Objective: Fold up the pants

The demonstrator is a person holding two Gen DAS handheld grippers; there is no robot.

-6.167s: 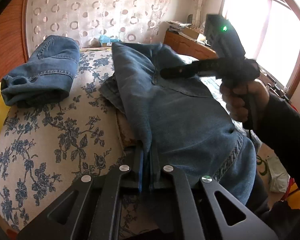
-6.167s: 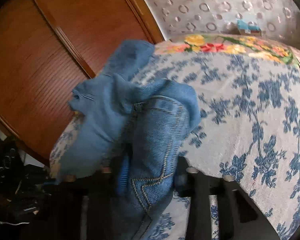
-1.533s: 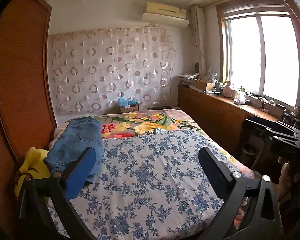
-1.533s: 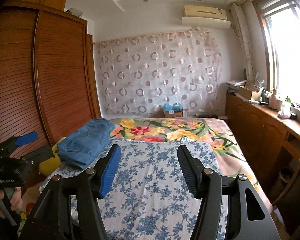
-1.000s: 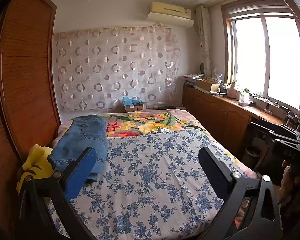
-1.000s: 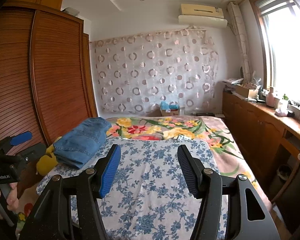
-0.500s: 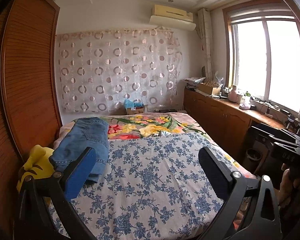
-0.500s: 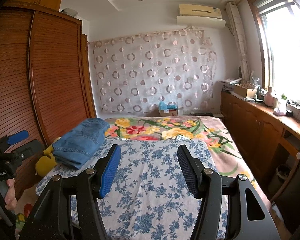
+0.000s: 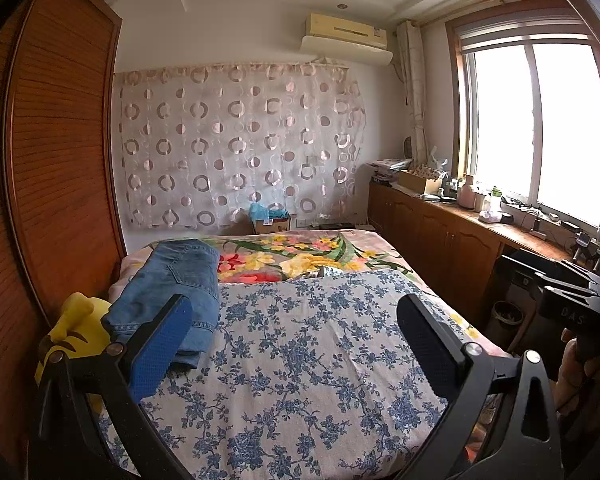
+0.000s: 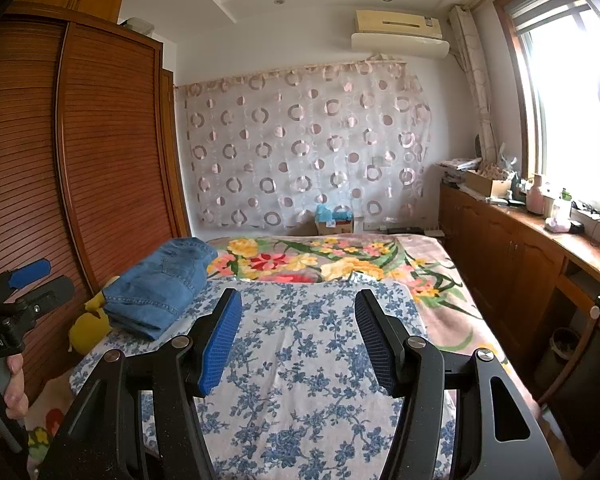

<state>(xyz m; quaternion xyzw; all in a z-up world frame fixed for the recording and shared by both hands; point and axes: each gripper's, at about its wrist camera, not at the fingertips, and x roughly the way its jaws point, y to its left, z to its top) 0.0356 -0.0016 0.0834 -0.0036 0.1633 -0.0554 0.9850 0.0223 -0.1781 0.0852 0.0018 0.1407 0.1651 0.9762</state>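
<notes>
Folded blue jeans [image 9: 172,280] lie in a stack at the left side of the bed, also seen in the right wrist view as folded jeans [image 10: 162,284]. My left gripper [image 9: 294,320] is open wide, well back from the bed, with nothing between its fingers. My right gripper [image 10: 298,320] is open too and holds nothing. Both point across the bed toward the far wall. At the left edge of the right wrist view a hand holds the left gripper's handle [image 10: 4,336].
The bed [image 9: 300,360] carries a blue floral sheet and a bright flowered blanket. A yellow plush toy [image 9: 66,340] sits beside the jeans. A wooden wardrobe [image 10: 80,180] runs along the left, low cabinets [image 10: 520,264] and a window on the right.
Both views have tilted up slightly since a second ago. The jeans stay put. Both grippers stay open.
</notes>
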